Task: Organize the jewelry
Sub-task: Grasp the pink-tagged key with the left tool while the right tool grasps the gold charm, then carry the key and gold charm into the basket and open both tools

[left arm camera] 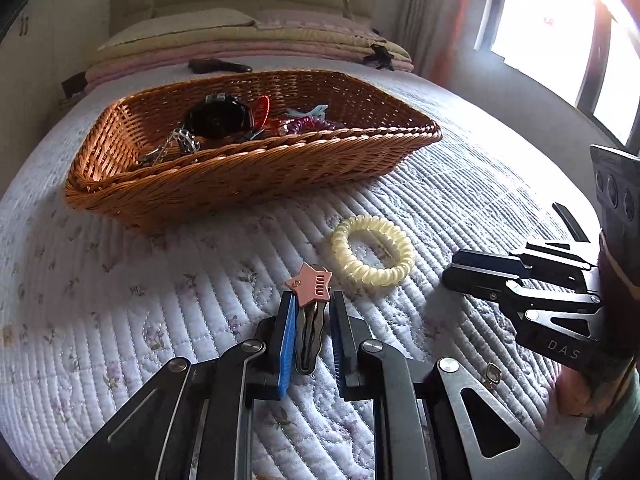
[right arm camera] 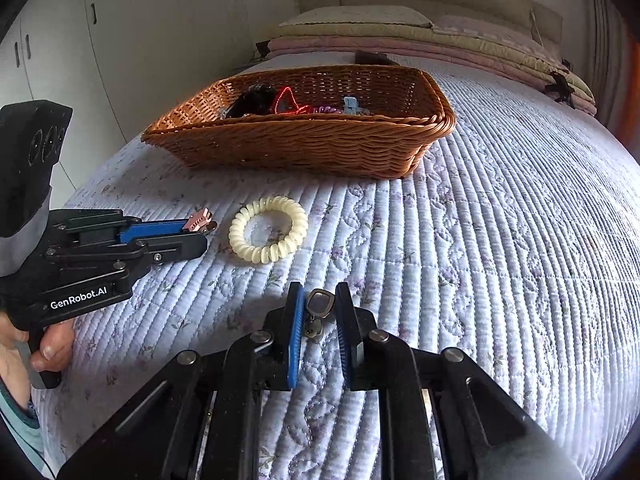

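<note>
Both pickups are in hand: nearer than the wicker basket [left arm camera: 248, 168], the left claw [left arm camera: 312, 320] stands spread around the star hair clip [left arm camera: 310, 308] and the right claw [right arm camera: 318, 312] spread around the earring [right arm camera: 318, 308] on the bed quilt [right arm camera: 480, 280], so each likely needs closing before lifting basketward.

The left gripper [left arm camera: 312, 308] points toward 12 o'clock, its fingers [left arm camera: 286, 332] slightly parted. The right gripper [right arm camera: 319, 300] likewise points to 12 o'clock, fingers slightly parted.
</note>
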A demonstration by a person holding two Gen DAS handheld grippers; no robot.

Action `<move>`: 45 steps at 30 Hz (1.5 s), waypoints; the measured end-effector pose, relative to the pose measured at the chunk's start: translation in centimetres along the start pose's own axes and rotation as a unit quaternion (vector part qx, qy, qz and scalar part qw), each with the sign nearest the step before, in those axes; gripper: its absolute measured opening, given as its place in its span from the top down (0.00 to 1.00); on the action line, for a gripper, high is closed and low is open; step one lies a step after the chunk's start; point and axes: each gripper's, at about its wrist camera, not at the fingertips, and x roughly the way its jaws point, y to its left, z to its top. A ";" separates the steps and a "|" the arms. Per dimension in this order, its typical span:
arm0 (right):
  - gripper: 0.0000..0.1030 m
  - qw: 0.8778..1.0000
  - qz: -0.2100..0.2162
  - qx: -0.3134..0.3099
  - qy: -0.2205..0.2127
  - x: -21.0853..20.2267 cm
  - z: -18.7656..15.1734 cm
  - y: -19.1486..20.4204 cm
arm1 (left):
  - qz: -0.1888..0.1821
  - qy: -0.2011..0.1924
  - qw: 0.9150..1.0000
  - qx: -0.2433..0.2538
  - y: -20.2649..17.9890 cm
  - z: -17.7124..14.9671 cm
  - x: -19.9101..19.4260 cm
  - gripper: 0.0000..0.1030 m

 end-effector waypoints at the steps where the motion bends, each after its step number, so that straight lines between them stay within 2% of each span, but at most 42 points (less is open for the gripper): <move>1: 0.83 1.000 0.005 0.003 -0.003 -0.2 0.0 -0.2 | 0.000 -0.006 1.000 0.000 0.0 0.0 -0.3 0.84; 10: 0.83 0.999 0.020 -0.005 -0.024 -1.7 -0.4 0.1 | -0.020 -0.054 0.998 0.001 -0.1 -0.5 -2.6 0.84; 16: 0.82 0.997 0.044 0.012 -0.056 -4.1 0.1 -0.4 | -0.025 -0.087 0.996 -0.006 -0.2 -0.2 -4.6 0.84; 19: 0.82 0.996 0.056 0.021 -0.073 -5.7 1.4 -0.2 | -0.032 -0.117 0.993 -0.015 0.0 0.8 -6.7 0.84; 21: 0.82 0.995 0.059 0.022 -0.083 -6.4 3.1 0.2 | -0.023 -0.127 0.991 -0.015 0.3 1.9 -7.8 0.84; 25: 0.82 0.991 0.062 0.030 -0.111 -7.1 7.1 0.2 | -0.004 -0.126 0.992 -0.020 1.3 4.9 -8.0 0.84; 28: 0.82 0.991 0.048 0.032 -0.118 -5.9 10.2 0.1 | 0.008 -0.125 0.992 -0.027 2.2 7.2 -6.9 0.84; 34: 0.83 0.993 0.036 0.067 -0.088 0.2 14.8 -1.5 | 0.021 -0.102 0.994 -0.042 3.9 9.7 -2.0 0.84; 40: 0.83 0.992 0.053 0.110 -0.046 6.3 15.9 -3.1 | 0.041 -0.084 0.994 -0.051 5.3 9.4 1.3 0.84; 45: 0.83 0.991 0.063 0.112 -0.039 8.4 15.2 -3.5 | 0.036 -0.076 0.994 -0.063 5.9 8.9 2.3 0.84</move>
